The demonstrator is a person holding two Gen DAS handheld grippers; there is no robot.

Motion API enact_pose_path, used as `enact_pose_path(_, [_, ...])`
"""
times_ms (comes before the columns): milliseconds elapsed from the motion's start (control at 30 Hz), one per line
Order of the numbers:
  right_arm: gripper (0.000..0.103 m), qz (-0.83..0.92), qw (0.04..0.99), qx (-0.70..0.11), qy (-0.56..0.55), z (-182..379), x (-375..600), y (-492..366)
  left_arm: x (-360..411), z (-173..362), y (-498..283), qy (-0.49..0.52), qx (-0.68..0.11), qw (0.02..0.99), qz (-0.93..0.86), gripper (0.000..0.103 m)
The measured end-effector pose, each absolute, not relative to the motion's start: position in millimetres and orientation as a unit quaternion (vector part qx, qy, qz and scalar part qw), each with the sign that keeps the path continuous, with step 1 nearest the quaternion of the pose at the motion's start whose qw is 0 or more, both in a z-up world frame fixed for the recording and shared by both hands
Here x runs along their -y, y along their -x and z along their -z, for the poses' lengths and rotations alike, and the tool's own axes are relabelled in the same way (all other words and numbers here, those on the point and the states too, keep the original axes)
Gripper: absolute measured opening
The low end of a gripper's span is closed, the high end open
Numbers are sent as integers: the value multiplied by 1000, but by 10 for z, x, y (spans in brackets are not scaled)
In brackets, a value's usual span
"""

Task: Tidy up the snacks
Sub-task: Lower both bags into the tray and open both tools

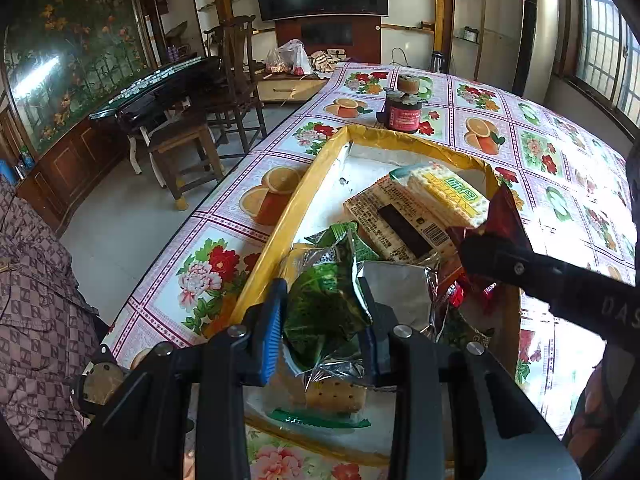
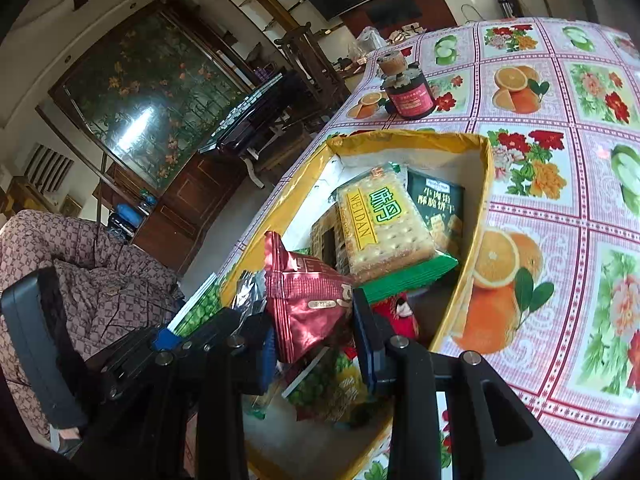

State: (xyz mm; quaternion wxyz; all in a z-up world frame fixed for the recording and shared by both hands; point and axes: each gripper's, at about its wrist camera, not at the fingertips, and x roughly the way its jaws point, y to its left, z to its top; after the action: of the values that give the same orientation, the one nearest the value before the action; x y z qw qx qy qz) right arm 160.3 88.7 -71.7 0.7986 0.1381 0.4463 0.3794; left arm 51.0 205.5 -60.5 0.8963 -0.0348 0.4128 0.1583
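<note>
A yellow-rimmed white box (image 1: 298,196) (image 2: 482,184) on the table holds several snacks. My left gripper (image 1: 322,316) is shut on a green foil snack packet (image 1: 324,300) above the box's near end. My right gripper (image 2: 312,332) is shut on a dark red snack packet (image 2: 308,300), also over the box; it shows in the left wrist view (image 1: 508,216) at the right. A Weidan cracker pack (image 1: 448,192) (image 2: 380,224) lies on top of other biscuit packs. A dark green biscuit pack (image 2: 436,208) lies beside it.
A dark jar with a red label (image 1: 402,108) (image 2: 410,92) stands on the flowered tablecloth (image 1: 532,148) beyond the box. The table's left edge drops to the floor, where wooden chairs (image 1: 188,148) stand. A person in a patterned coat (image 1: 36,300) is at the left.
</note>
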Motion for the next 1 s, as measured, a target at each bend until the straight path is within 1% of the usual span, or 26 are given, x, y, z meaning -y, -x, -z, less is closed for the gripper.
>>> enact_pose_path(333, [32, -361, 817, -438, -100, 671, -1010, -1799, -1984, 556, -576, 49, -414, 900, -130, 35])
enact_pose_path(533, [32, -344, 835, -427, -46, 653, -1081, -1755, -1867, 625, -627, 39, -423, 897, -121, 35])
enact_pose_path(633, [35, -343, 837, -424, -42, 643, -1082, -1758, -1857, 649, -637, 39, -426, 896, -120, 35])
enact_pose_path(767, [35, -342, 839, -422, -39, 625, -1094, -1759, -1854, 645, -628, 38, -426, 896, -120, 35])
enact_pose_path(833, [36, -343, 838, -422, -37, 613, -1094, -1759, -1854, 640, -622, 40, -427, 896, -119, 38])
enact_pose_path(867, [36, -344, 838, -422, -38, 606, -1092, -1760, -1854, 639, -625, 41, -426, 896, -119, 38])
enact_pose_path(900, [42, -346, 838, -421, -40, 597, -1086, -1759, -1854, 636, -624, 42, -426, 896, -119, 39])
enact_pose_path(933, [45, -346, 837, -421, -43, 587, -1077, -1756, -1844, 629, -614, 41, -425, 896, -118, 40])
enact_pose_path(967, [48, -347, 837, -422, -45, 576, -1067, -1748, -1845, 622, -591, 39, -424, 897, -120, 43])
enact_pose_path(1000, [49, -348, 836, -422, -49, 562, -1052, -1744, -1839, 611, -571, 37, -423, 897, -123, 46])
